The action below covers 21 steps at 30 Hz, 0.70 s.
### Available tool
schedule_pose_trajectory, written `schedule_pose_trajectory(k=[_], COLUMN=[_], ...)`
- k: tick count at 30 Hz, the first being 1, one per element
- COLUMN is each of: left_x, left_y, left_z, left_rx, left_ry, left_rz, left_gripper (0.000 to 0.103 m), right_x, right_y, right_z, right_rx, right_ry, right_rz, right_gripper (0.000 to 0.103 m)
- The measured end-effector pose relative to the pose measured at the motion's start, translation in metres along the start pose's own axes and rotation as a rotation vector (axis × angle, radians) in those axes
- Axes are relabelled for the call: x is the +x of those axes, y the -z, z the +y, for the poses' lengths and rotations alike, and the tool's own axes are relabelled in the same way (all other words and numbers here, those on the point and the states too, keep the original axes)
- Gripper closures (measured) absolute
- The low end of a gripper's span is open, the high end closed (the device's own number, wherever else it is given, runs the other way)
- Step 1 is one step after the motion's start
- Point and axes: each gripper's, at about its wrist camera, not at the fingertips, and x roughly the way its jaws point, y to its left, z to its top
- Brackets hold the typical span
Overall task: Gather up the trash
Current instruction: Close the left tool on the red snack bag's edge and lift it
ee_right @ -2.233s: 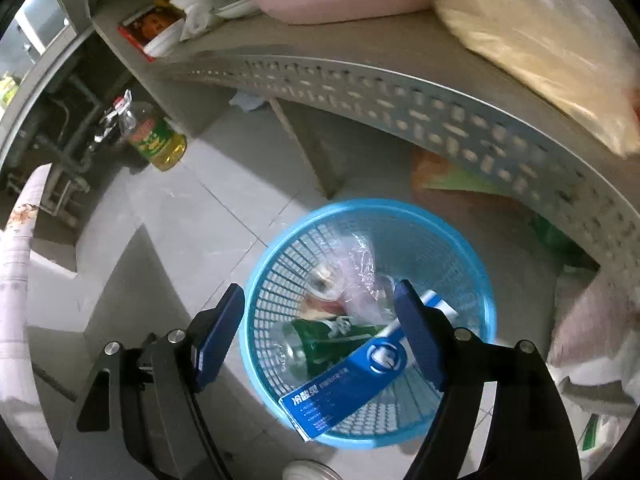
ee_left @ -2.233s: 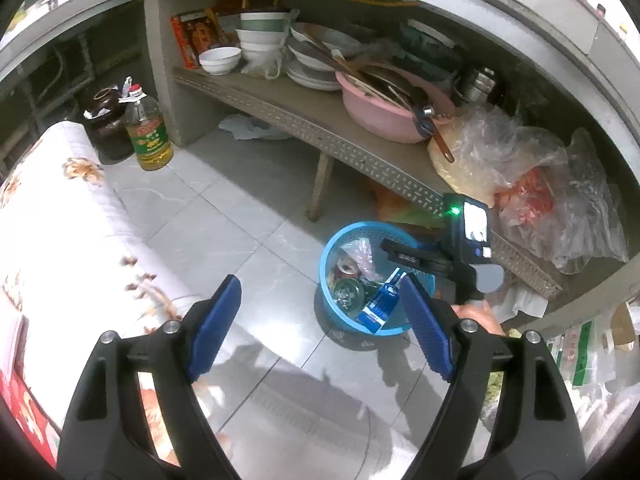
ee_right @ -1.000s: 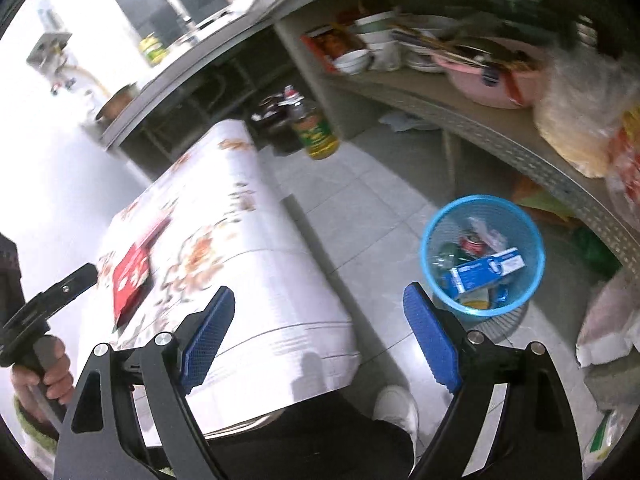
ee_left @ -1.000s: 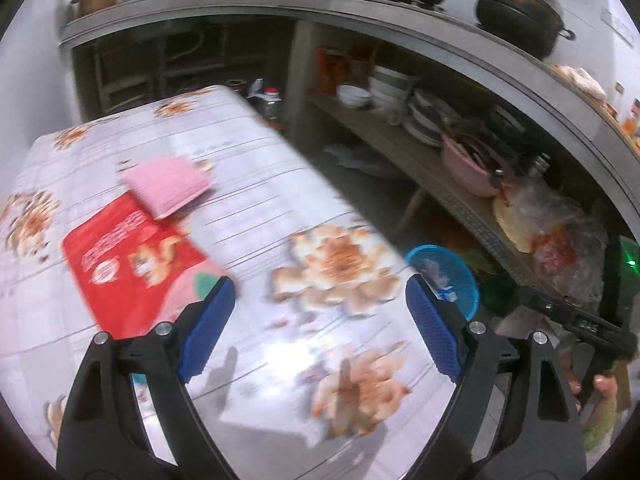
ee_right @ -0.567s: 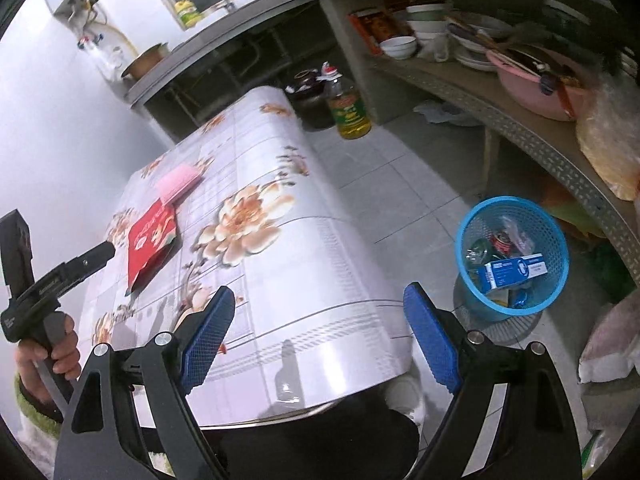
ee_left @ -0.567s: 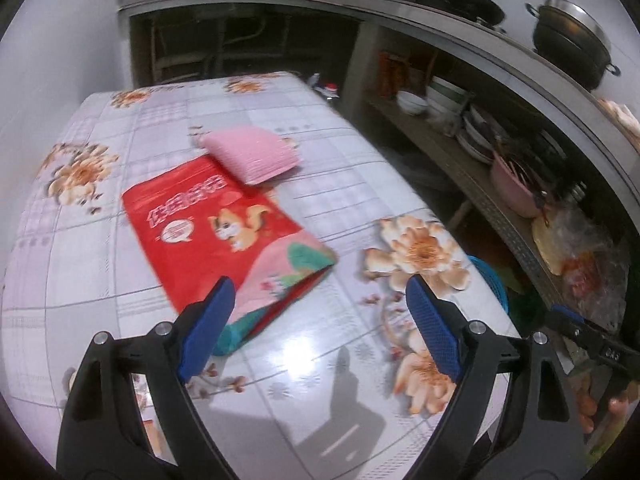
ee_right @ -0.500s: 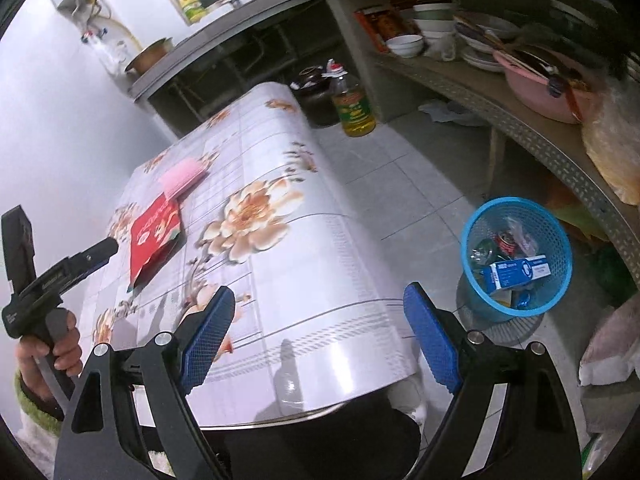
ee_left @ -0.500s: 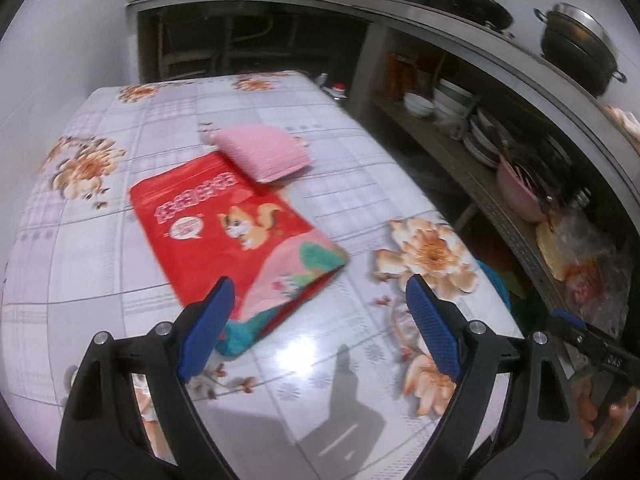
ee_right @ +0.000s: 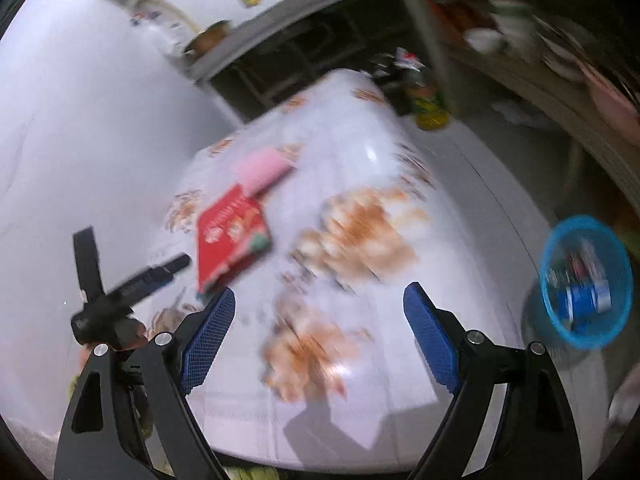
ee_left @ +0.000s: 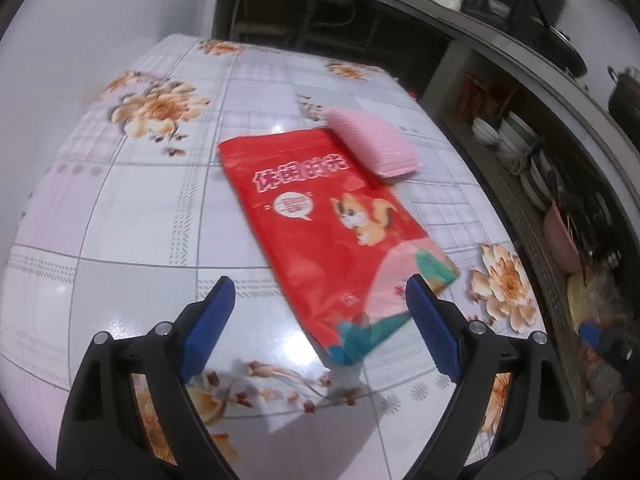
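A flat red snack bag [ee_left: 328, 220] with a cartoon squirrel lies on the floral tablecloth [ee_left: 140, 208]. A pink cloth pad [ee_left: 372, 140] rests by its far end. My left gripper [ee_left: 320, 300] hovers open just above the bag's near corner, nothing between its blue pads. The right wrist view is blurred: my right gripper [ee_right: 320, 308] stands open over the table's near edge. There the red bag [ee_right: 230, 236] and pink pad [ee_right: 262, 168] sit to the upper left. The blue trash basket [ee_right: 586, 280], holding a blue box and other trash, stands on the floor at right.
The left gripper's body and the hand holding it [ee_right: 116, 308] show at the left of the right wrist view. A shelf with bowls and a pink basin [ee_left: 560, 236] runs along the right. An oil bottle [ee_right: 430, 108] stands on the floor beyond the table.
Both grippers have swung away from the basket to the table. The left one has closed in on the red bag, which now fills more of its view. Jaws stay wide.
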Motion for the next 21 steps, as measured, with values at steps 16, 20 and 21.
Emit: schedule_pose_trajectory(k=[16,20,21], left_x=[0.030,0.036,0.035], left_y=[-0.011,-0.011,-0.010], left_z=[0.040,0.048,0.049], left_rx=[-0.211,-0.286,-0.300], left_ry=[0.150,0.263,0.296], left_rz=[0.082,0.094,0.080], left_gripper=[0.060,0.064,0.064], right_x=[0.184,0.187,0.187], right_y=[-0.055,-0.051,-0.050], right_z=[0.076,0.083,0.084], right_rx=[-0.211,-0.251,-0.264], right_ry=[0.069,0.058,0.061], right_rz=[0.272,0.281,0.280], right_gripper=[0.074,0.080,0.080])
